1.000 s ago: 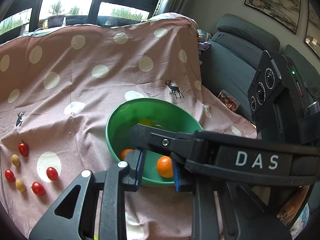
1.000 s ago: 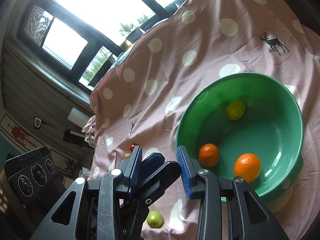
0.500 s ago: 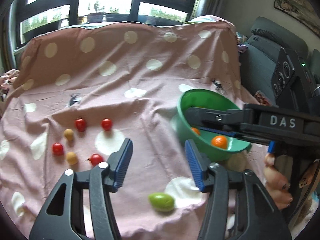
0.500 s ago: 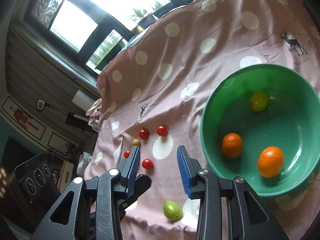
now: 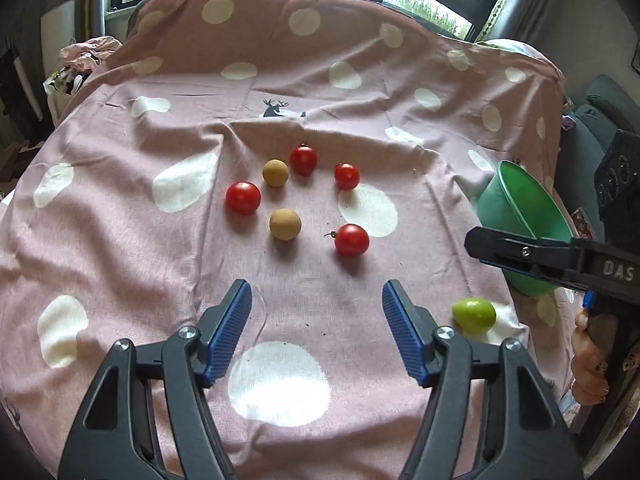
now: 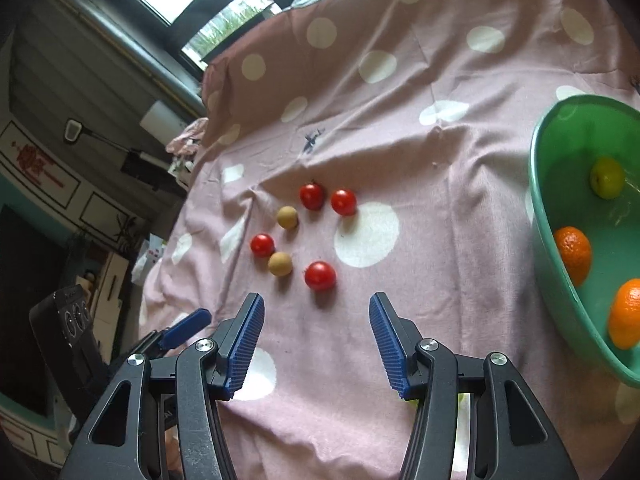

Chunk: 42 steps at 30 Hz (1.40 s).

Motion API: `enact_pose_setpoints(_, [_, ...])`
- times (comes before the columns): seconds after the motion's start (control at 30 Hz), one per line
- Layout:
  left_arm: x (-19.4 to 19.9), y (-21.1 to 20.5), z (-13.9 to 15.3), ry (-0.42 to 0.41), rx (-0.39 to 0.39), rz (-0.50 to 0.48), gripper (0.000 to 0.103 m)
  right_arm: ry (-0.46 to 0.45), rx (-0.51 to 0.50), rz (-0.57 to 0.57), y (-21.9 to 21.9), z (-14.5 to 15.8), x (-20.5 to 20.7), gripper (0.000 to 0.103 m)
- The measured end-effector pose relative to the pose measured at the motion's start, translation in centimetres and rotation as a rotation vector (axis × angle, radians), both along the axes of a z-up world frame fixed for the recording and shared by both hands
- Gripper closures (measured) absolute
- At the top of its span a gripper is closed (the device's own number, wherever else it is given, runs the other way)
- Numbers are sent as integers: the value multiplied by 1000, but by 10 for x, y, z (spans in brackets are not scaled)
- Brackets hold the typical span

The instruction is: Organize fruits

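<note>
Several red cherry tomatoes (image 5: 351,240) and two tan round fruits (image 5: 285,224) lie in a cluster on the pink dotted cloth (image 5: 120,216). My left gripper (image 5: 316,296) hovers just short of them, its jaws opening with nothing between. A green fruit (image 5: 474,314) lies to its right. My right gripper (image 6: 316,308) also faces the cluster, the nearest tomato (image 6: 320,276) just ahead; its jaws are opening and empty. The green bowl (image 6: 560,216) at the right holds two oranges (image 6: 574,254) and a yellow-green fruit (image 6: 607,178).
The bowl (image 5: 516,208) sits near the cloth's right edge, partly behind a finger of the right gripper (image 5: 520,254). A hand (image 5: 588,364) holds that gripper. Dark sofa cushions stand at the far right, windows behind the cloth, clutter off its left edge.
Both grippers have swung left, away from the bowl, and now face the tomato cluster. The left jaws went from shut to wide; the right jaws widened too.
</note>
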<state>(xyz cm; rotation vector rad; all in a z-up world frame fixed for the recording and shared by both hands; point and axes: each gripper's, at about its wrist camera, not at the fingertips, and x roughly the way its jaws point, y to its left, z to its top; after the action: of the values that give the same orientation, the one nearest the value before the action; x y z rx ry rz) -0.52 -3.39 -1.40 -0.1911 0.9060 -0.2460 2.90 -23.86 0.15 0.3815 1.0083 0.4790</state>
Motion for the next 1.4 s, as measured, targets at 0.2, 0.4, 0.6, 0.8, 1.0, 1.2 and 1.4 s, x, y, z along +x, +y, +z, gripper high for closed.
enact_pose_setpoints(0.2, [-1, -23, -13, 48, -67, -119, 37, 85, -137, -50, -6, -21, -3, 48])
enact_pose_setpoints(0.4, [-10, -46, -17, 86, -132, -228, 46, 139, -193, -50, -10, -43, -16, 48])
enact_pose_setpoints(0.6, [-15, -57, -21, 109, -130, -269, 47, 132, -179, -59, -19, -46, -32, 49])
enact_pose_setpoints(0.8, [-18, -65, -24, 122, -126, -299, 48, 129, -149, -67, -21, -46, -34, 59])
enact_pose_setpoints(1.0, [-21, -72, -25, 112, -97, -308, 49, 116, -155, -59, -16, -47, -35, 62])
enact_pose_setpoints(1.2, [-21, -73, -25, 121, -145, -331, 49, 124, -106, -77, -17, -47, -32, 63])
enact_pose_setpoints(1.4, [-16, -76, -30, 126, -186, -336, 50, 129, -67, -99, -19, -45, -29, 63])
